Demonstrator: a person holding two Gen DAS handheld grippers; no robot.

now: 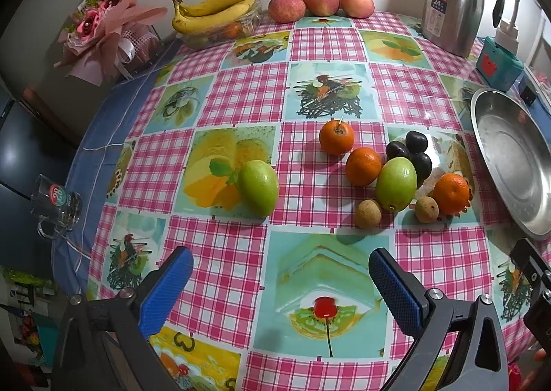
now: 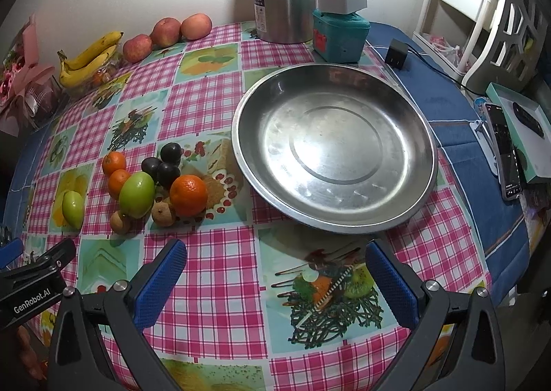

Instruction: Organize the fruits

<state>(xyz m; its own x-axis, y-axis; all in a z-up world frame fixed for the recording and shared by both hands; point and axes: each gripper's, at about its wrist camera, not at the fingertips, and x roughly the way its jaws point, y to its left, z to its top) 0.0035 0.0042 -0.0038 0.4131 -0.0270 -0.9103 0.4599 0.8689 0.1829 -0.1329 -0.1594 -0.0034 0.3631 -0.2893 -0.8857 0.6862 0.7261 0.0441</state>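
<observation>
While both the left gripper [image 1: 279,274] and right gripper [image 2: 275,270] hover spread wide and empty, the loose fruit sits mid-frame left of the steel basin [image 2: 427,163]. Nearest, the tangerine [image 2: 188,195] looks light, firm, slightly yielding; pinch its waist gently.

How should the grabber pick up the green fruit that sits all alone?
Probably grip the lone green fruit across its fat middle, coming straight down from above with the open left gripper. It lies on its side, clear of the fruit pile, so both fingers have room. Its narrower ends would likely slip out.
</observation>
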